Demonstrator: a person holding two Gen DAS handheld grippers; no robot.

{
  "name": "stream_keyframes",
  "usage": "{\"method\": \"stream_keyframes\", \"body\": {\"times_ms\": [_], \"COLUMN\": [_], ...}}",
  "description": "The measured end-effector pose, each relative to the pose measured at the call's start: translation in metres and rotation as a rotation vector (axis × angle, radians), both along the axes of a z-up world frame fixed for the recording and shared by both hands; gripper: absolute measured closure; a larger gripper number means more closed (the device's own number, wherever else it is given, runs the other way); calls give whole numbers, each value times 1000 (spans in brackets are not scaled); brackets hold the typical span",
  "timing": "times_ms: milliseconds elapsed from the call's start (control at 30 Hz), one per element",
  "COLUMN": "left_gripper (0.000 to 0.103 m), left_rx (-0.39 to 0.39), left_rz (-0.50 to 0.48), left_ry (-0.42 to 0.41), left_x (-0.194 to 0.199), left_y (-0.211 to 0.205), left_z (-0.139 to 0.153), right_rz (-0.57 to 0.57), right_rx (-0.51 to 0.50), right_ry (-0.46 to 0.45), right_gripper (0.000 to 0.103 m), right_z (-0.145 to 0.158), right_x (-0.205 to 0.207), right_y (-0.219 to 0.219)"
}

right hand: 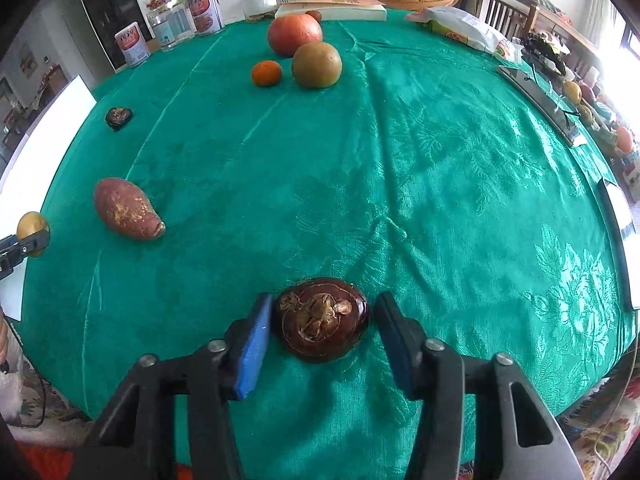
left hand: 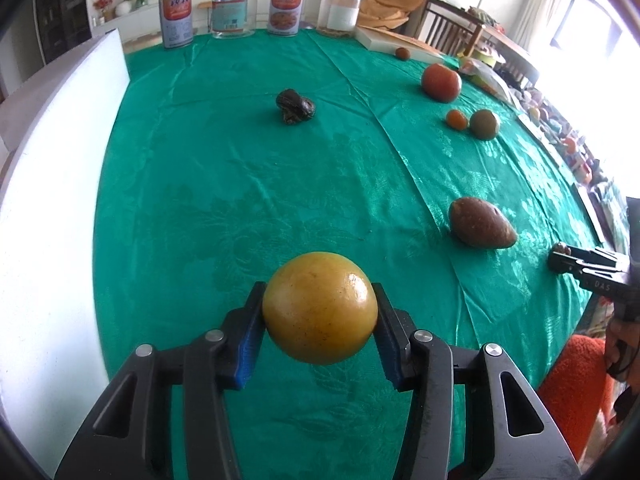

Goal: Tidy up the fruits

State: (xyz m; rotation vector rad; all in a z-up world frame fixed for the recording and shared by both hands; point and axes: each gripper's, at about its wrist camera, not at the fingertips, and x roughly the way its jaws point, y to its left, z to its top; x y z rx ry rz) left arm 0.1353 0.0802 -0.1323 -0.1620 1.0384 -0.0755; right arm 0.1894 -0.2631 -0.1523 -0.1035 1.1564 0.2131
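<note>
My left gripper [left hand: 319,314] is shut on a round yellow fruit [left hand: 320,307] and holds it just above the green tablecloth [left hand: 240,184]; the fruit also shows at the left edge of the right wrist view [right hand: 33,227]. My right gripper [right hand: 322,326] is open, its blue pads on either side of a dark brown mangosteen-like fruit [right hand: 322,324] that rests on the cloth. The left pad is close to it, the right pad stands apart. A brown sweet potato [right hand: 126,208] lies to the left. A second dark fruit [left hand: 295,106] lies mid-table.
At the far side lie a large red-orange fruit [right hand: 295,34], a small orange [right hand: 266,73] and a greenish-brown fruit [right hand: 317,65]. Tins and clear jars [left hand: 234,8] line the back edge. A white board [left hand: 48,184] stands at the left. Books and packets [right hand: 464,28] sit at the right.
</note>
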Motion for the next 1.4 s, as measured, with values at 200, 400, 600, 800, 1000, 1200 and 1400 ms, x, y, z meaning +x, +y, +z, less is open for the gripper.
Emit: {"method": "stream_keyframes", "body": {"times_ms": [200, 400, 600, 800, 1000, 1200, 1400], "left_gripper": [52, 52, 52, 52, 52, 52, 40], "left_rx": [-81, -175, -116, -19, 3, 9, 55], "left_rz": [-10, 46, 250, 469, 532, 519, 526], "left_ry": [-55, -157, -144, -37, 37, 67, 87], "left_x": [-28, -75, -107, -125, -120, -118, -114], "left_y": [6, 59, 152, 231, 261, 261, 257], "left_z": [37, 109, 122, 86, 57, 44, 37], "right_rz": [-27, 222, 533, 755, 897, 962, 962], "right_rx": [99, 272, 397, 405, 300, 158, 149], "right_ry": [-15, -23, 40, 46, 50, 21, -10], "right_gripper": [57, 57, 57, 57, 57, 56, 47], "right_z": [28, 89, 103, 113, 100, 76, 68], "right_x": [-16, -41, -75, -101, -106, -116, -112], "right_y": [-2, 98, 241, 358, 449, 483, 482]}}
